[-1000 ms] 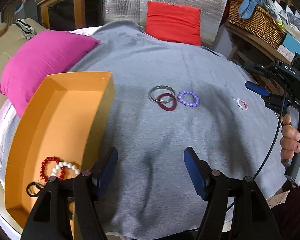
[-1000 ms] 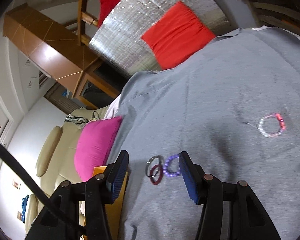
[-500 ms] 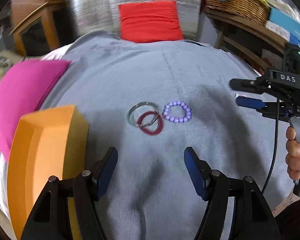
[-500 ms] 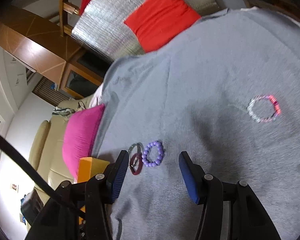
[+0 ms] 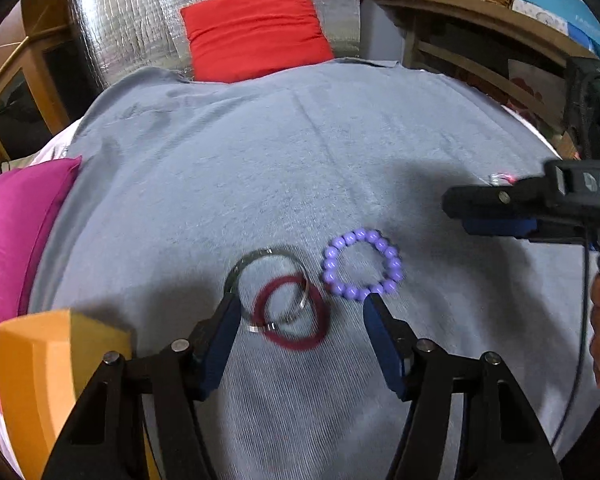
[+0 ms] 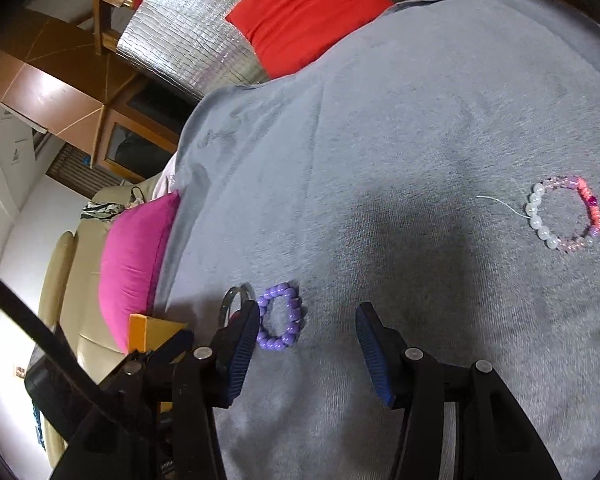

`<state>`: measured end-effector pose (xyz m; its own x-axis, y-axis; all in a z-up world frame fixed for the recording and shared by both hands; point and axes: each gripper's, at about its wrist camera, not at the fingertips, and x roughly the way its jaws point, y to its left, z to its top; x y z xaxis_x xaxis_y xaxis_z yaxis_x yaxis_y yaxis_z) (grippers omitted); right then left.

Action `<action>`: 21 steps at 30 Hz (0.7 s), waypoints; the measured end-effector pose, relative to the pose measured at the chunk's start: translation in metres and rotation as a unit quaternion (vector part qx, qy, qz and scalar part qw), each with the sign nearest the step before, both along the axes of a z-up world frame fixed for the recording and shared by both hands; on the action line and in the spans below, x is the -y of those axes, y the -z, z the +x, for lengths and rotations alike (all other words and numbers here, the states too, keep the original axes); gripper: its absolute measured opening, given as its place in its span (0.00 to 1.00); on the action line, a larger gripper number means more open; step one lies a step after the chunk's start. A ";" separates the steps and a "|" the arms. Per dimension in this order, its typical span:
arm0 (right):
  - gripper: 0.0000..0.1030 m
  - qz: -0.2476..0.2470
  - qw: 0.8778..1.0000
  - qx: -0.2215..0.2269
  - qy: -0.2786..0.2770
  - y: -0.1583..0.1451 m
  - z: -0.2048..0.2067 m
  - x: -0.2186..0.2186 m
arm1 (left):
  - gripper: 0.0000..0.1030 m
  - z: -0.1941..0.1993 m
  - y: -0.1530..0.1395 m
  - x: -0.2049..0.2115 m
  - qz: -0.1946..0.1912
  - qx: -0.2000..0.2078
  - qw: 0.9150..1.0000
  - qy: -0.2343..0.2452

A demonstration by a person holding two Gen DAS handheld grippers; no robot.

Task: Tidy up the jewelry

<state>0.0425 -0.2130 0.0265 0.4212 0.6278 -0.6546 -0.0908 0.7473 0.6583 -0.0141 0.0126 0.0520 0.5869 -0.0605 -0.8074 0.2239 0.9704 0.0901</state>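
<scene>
A grey blanket [image 5: 300, 152] covers the bed, with a red cushion [image 5: 256, 28] at its far edge against a silver foil panel, and a pink pillow [image 5: 12, 232] at the left. An orange box [image 5: 40, 380] sits at the near left, presumably where the jewelry is collected. The left gripper [image 5: 300, 316] hangs low over two overlapping rings, a silver bangle [image 5: 240, 268] and a dark red band [image 5: 320, 320]; its fingers stand apart and have just been closing, with the rings lying loose between them, likely lining up a grasp. The right gripper [image 6: 306, 324] is likewise apart, closing slightly, nothing held, near the purple bead bracelet [image 6: 280, 316]. A pink-and-white bead bracelet [image 6: 564, 216] lies well apart.
</scene>
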 end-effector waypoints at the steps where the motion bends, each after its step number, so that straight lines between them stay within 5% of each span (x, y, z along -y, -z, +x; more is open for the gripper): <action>1: 0.52 0.000 1.000 -0.001 -0.001 0.001 0.002 -0.001 | 0.63 0.006 0.001 -0.002 -0.001 -0.002 1.000 -0.010; 15: 0.52 -0.007 1.000 -0.009 -0.013 0.015 0.016 -0.018 | 0.63 0.043 0.022 -0.027 -0.093 -0.032 0.992 -0.073; 17: 0.52 -0.008 1.000 -0.005 -0.018 0.014 0.017 -0.021 | 0.49 0.041 0.022 -0.028 -0.094 -0.024 0.993 -0.068; 19: 0.52 -0.008 1.000 -0.002 -0.026 0.014 0.017 -0.025 | 0.13 0.042 0.026 -0.029 -0.103 -0.040 0.992 -0.061; 21: 0.52 -0.011 1.000 -0.001 -0.029 0.014 0.017 -0.029 | 0.12 0.041 0.026 -0.030 -0.103 -0.033 0.992 -0.064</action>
